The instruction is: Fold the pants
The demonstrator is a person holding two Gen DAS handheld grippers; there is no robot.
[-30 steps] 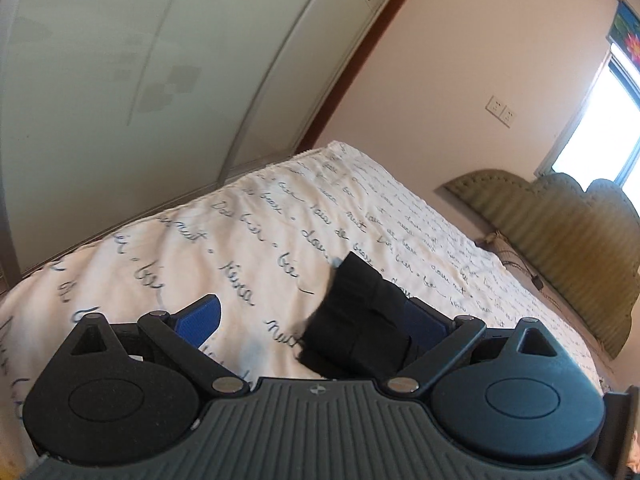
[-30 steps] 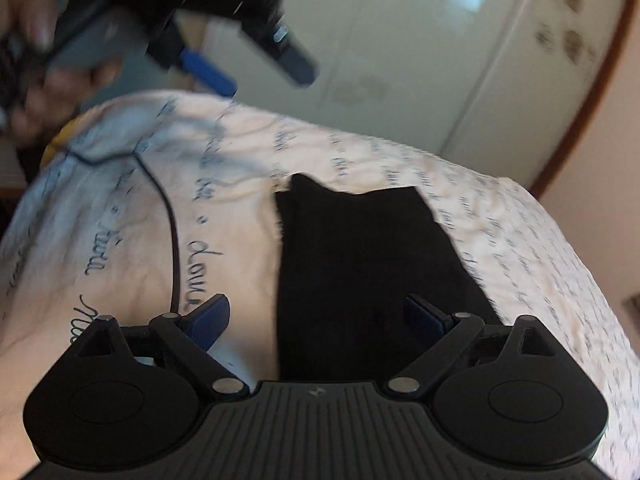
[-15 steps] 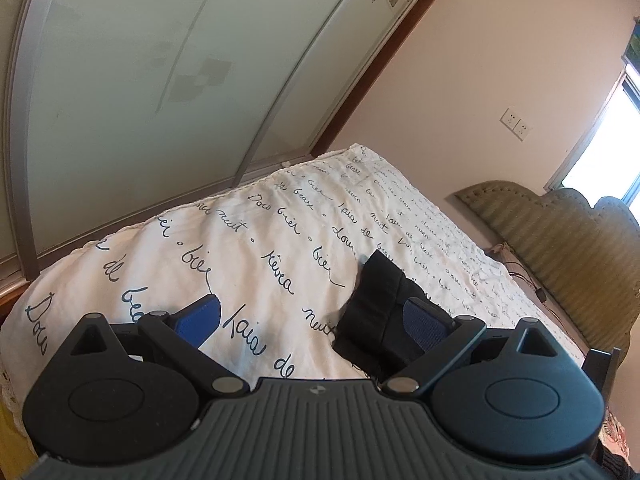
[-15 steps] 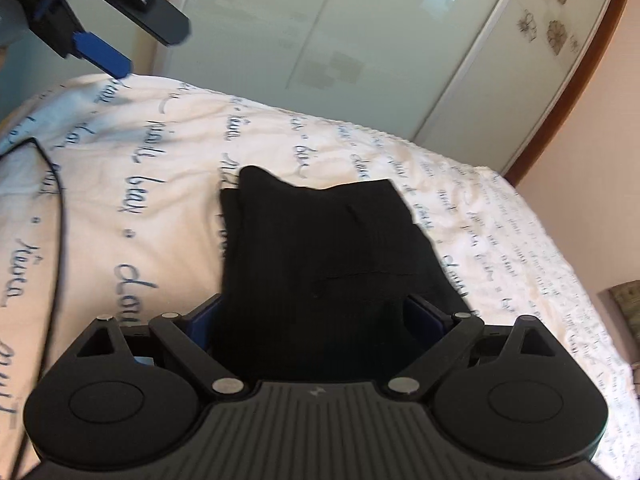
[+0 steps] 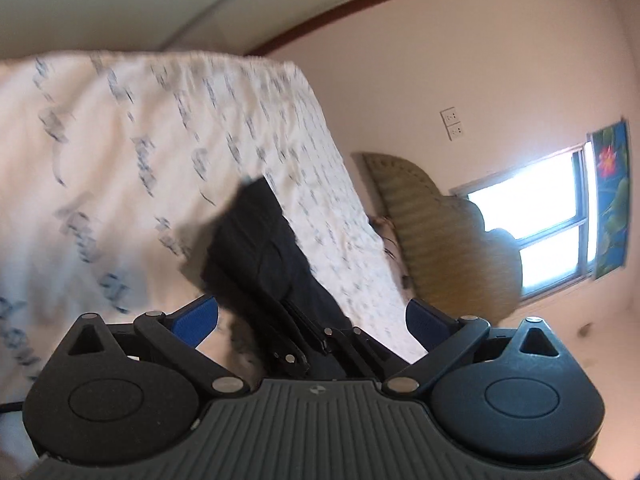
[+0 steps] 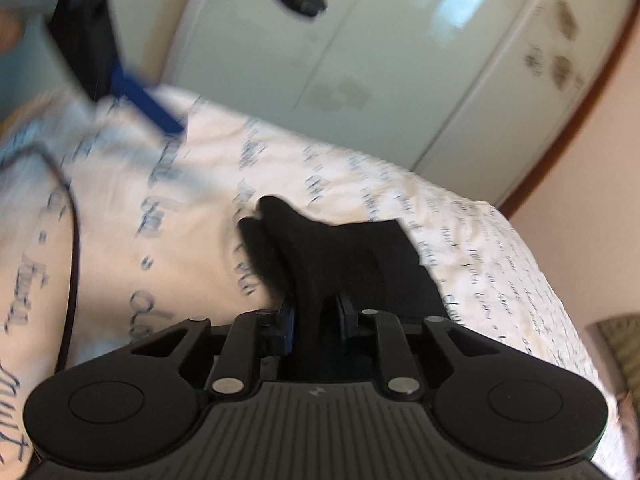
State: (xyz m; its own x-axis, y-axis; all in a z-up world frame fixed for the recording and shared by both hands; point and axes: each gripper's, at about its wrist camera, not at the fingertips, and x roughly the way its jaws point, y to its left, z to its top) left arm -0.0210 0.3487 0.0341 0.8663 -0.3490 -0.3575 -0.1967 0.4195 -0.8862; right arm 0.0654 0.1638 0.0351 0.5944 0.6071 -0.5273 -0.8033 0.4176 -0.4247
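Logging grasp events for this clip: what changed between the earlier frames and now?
The right gripper, open around the black pants half a second ago, has shut on their near edge and bunched it upward. The left gripper swung across, staying open and empty. The pants remain folded on the script-print bedspread.

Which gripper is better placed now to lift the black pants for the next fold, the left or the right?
The right. The right gripper is shut on a raised ridge of the pants. The left gripper is open, holds nothing, and has only the pants and the right gripper in front of it.
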